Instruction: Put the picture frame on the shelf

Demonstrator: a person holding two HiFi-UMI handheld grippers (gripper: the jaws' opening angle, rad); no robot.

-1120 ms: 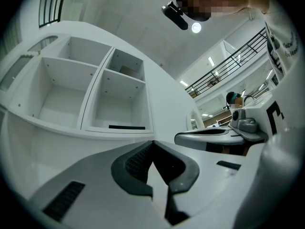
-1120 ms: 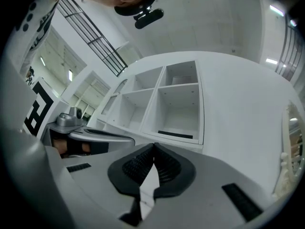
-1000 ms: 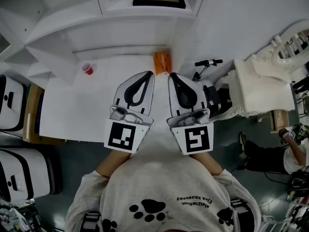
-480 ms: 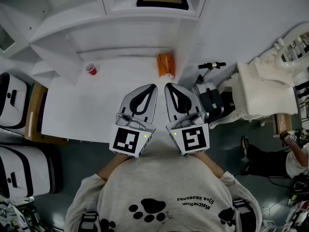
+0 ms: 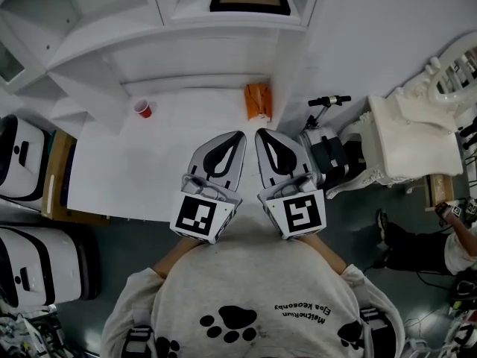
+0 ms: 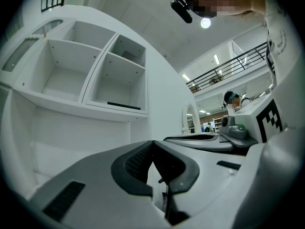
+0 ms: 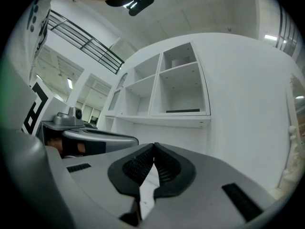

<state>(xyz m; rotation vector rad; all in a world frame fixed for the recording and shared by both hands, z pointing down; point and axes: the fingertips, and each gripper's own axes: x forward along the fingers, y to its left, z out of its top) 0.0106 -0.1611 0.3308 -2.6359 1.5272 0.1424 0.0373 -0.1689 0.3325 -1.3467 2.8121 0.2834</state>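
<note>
The picture frame (image 5: 250, 0), dark-rimmed with a tan middle, lies flat in an upper cubby of the white shelf (image 5: 186, 32). It shows as a dark strip on that cubby's floor in the left gripper view (image 6: 124, 106) and in the right gripper view (image 7: 182, 111). My left gripper (image 5: 237, 134) and right gripper (image 5: 261, 133) are side by side over the white table (image 5: 127, 170), near its front edge and well short of the shelf. Both are shut and hold nothing, their tips meeting in the left gripper view (image 6: 152, 142) and the right gripper view (image 7: 154, 146).
A red cup (image 5: 143, 109) and an orange packet (image 5: 258, 101) stand at the back of the table. A black scooter-like device (image 5: 328, 151) and white ornate furniture (image 5: 414, 136) are at the right. White cases (image 5: 22, 162) are on the left. A person (image 5: 447, 237) sits on the floor at far right.
Both grippers have sunk and drawn back toward me, so their tips now stand apart from the orange packet. The frame has not moved.
</note>
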